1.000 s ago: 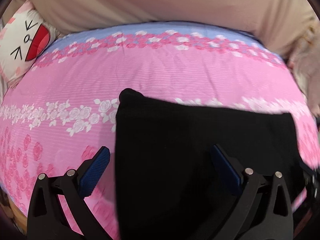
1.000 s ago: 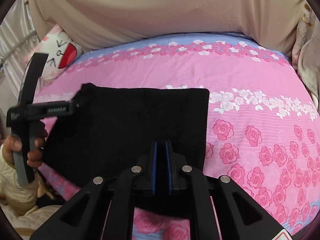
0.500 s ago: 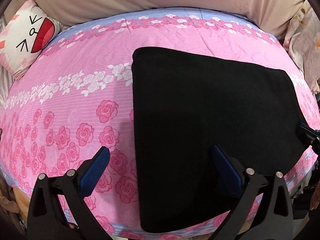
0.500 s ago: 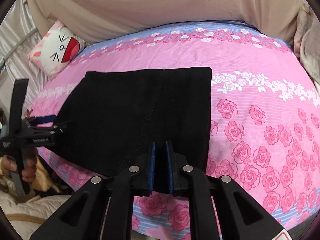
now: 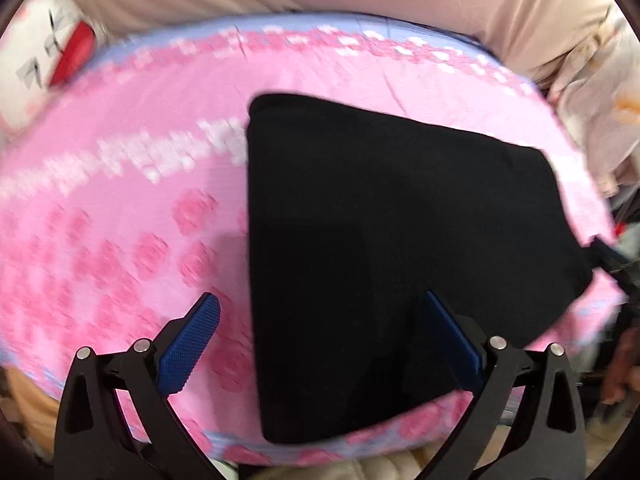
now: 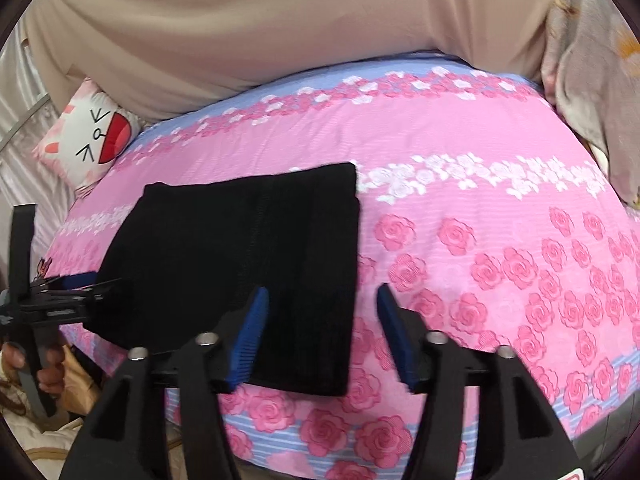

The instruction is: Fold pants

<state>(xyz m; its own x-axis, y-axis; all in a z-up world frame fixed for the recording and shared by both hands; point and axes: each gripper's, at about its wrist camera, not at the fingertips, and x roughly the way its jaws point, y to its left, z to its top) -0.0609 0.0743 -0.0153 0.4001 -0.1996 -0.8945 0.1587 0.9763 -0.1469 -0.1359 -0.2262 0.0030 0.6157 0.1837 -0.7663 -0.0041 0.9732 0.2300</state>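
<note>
Right gripper [image 6: 320,332]: nearest in its own view; blue pads apart and opening, nothing pinched; the pants' right edge lies beneath the gap.
Left gripper [image 5: 320,344]: fingers wide apart over the pants' left edge, clamping nothing.
Black pants [image 6: 248,272]: folded into a flat rectangle at the near edge of the bed, left of centre.
Bedspread [image 6: 480,240]: pink with rose print, blue border, white-flower band farther back; bare to the right of the pants.
Hand [image 6: 44,364]: near left, gripping the left tool's handle.
Cartoon pillow [image 6: 88,136]: far left corner, well apart from the pants.
Beige fabric [image 6: 280,20]: farthest, behind the bed.
Containers: none in view.
Change: a second ago the right pads were pressed together on the pants; the left view is now blurred.
</note>
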